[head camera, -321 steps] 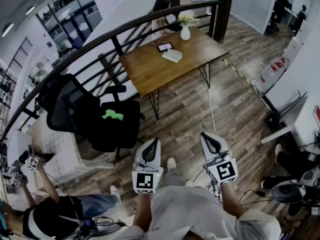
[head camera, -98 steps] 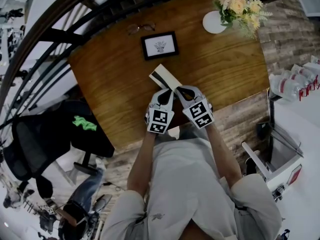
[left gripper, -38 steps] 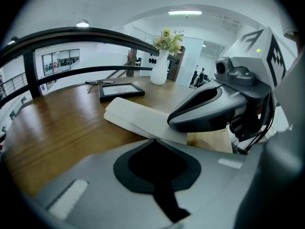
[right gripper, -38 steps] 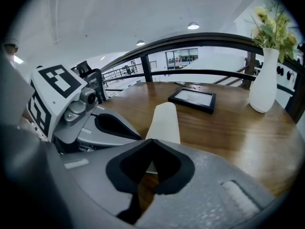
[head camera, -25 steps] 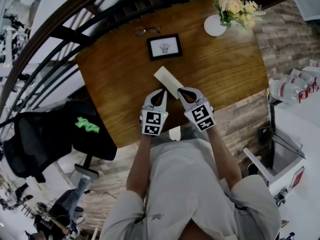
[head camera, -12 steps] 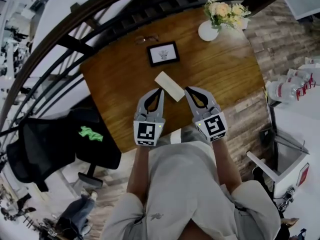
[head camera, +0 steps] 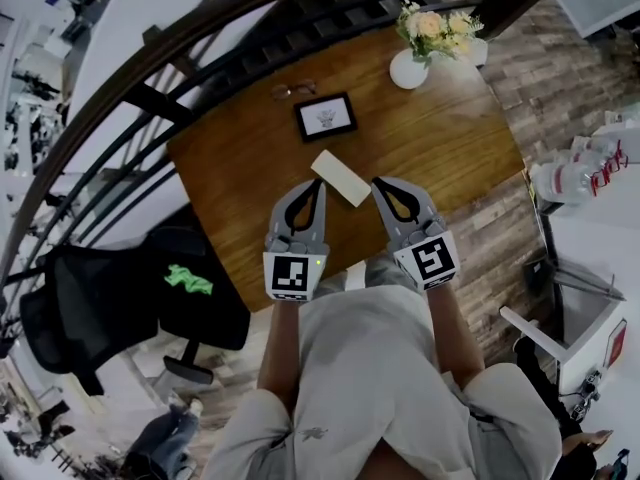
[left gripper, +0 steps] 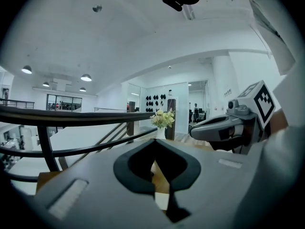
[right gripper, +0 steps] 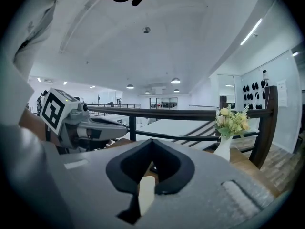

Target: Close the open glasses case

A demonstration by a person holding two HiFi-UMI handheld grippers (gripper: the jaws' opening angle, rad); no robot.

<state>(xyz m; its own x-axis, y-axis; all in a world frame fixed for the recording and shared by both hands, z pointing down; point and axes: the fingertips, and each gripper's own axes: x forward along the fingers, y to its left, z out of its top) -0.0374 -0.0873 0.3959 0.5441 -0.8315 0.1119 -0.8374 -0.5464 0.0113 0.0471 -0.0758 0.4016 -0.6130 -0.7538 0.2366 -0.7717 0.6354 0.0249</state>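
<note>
The cream glasses case [head camera: 340,177] lies closed and slantwise on the wooden table [head camera: 450,138]. My left gripper [head camera: 319,182] is shut and empty, its tips just left of the case's near end. My right gripper [head camera: 377,182] is shut and empty too, just right of that end. Neither touches the case. In the left gripper view a cream strip of the case [left gripper: 162,201] shows below the shut jaws, with the right gripper [left gripper: 224,126] alongside. The right gripper view shows the case [right gripper: 147,193] the same way, and the left gripper [right gripper: 90,126] beside it.
A small framed picture [head camera: 325,116] and a pair of glasses [head camera: 292,90] lie beyond the case. A white vase [head camera: 409,69] of flowers stands at the far right corner. A dark railing [head camera: 180,43] curves behind the table. A black chair [head camera: 110,288] stands to the left.
Both grippers have drawn back from the case towards the person and spread apart. The case, open with its dark inside showing 3.9 s ago, lies closed.
</note>
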